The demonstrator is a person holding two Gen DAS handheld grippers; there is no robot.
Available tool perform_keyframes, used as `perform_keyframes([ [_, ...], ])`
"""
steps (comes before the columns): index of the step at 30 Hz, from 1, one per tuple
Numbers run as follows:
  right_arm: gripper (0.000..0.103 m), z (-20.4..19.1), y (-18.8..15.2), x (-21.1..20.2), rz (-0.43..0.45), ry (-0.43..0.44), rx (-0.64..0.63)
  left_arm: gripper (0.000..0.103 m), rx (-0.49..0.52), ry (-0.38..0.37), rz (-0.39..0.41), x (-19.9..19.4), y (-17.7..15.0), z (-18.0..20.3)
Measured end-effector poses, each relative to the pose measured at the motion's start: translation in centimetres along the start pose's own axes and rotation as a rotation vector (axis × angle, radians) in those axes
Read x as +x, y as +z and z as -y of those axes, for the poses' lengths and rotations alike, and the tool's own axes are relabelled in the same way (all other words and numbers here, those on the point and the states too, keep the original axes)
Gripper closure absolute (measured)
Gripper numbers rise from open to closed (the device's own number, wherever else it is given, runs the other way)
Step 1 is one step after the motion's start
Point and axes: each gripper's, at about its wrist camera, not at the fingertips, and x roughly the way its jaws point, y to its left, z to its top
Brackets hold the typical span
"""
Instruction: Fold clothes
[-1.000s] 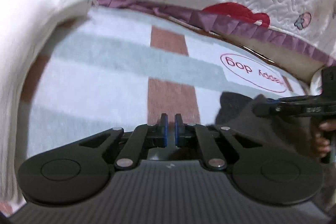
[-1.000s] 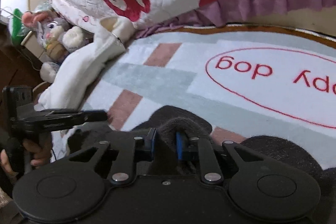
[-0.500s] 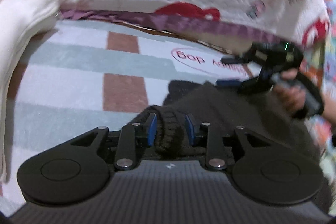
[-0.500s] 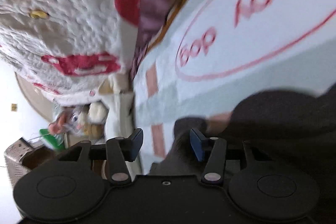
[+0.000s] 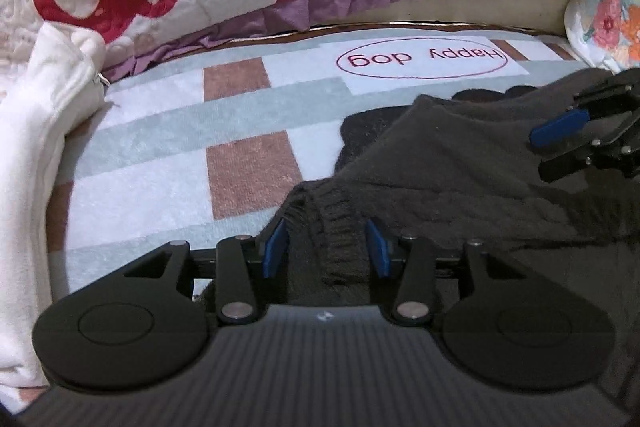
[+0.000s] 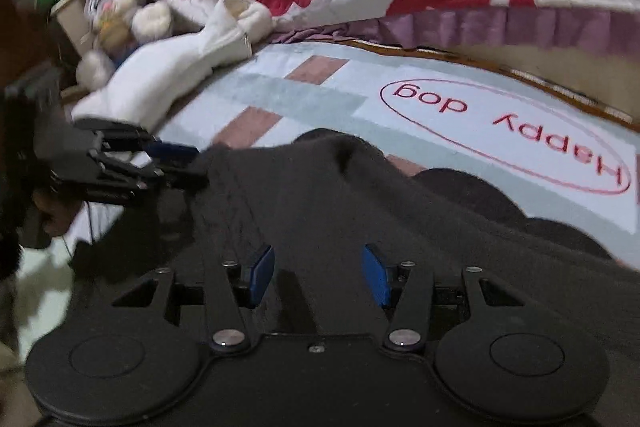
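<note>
Dark knit garment (image 5: 460, 163) has been raised off rug (image 5: 168, 131): ribbed hem sits between half-closed left hand-held gripper (image 5: 326, 247); right hand-held gripper (image 6: 318, 275) is now spread, empty.

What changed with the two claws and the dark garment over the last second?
The left claw, shut and empty a second ago, now has the dark garment's ribbed edge bunched between its fingers. The right claw, then pinching the fabric, has spread open. The white garment and rug stayed put.
</note>
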Motion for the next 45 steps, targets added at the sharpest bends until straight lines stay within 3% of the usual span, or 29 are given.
perform_keyframes([
  [4,0.048,-0.5,0.3,-1.5,0.036,-0.008,-0.017,0.058,0.013,-0.016,-0.012,-1.8,-0.2,0.7],
  [11,0.048,-3.6,-0.3,-2.8,0.003,-0.038,-0.075,0.057,0.023,-0.101,-0.012,-6.2,-1.5,2.5],
  [16,0.048,-4.6,-3.2,-5.8,-0.074,-0.087,-0.037,0.057,0.109,-0.198,-0.008,-9.7,-3.5,5.9],
  [19,0.048,-4.6,-6.8,-9.7,-0.103,-0.150,-0.045,0.057,0.162,-0.268,-0.021,-11.6,-5.5,8.2],
  [23,0.048,-3.9,-13.4,-15.6,-0.097,-0.238,0.091,0.057,0.155,-0.364,-0.037,-13.7,-7.9,10.3],
  [26,0.048,-3.3,-18.4,-20.1,-0.092,-0.304,0.193,0.057,0.167,-0.384,-0.019,-14.8,-9.9,12.0],
  [32,0.048,-2.3,-28.4,-29.0,-0.081,-0.435,0.399,0.055,0.353,-0.419,-0.045,-16.4,-13.2,16.5],
  [35,0.048,-2.4,-32.6,-31.5,-0.058,-0.454,0.514,0.054,0.455,-0.413,-0.065,-16.6,-14.3,18.0],
  [41,0.046,-3.0,-38.5,-33.9,0.018,-0.433,0.791,0.053,0.455,-0.368,-0.068,-16.2,-15.2,18.7],
  [45,0.040,-3.3,-40.9,-33.5,0.071,-0.393,0.935,0.051,0.513,-0.356,-0.074,-15.9,-16.0,19.4],
])
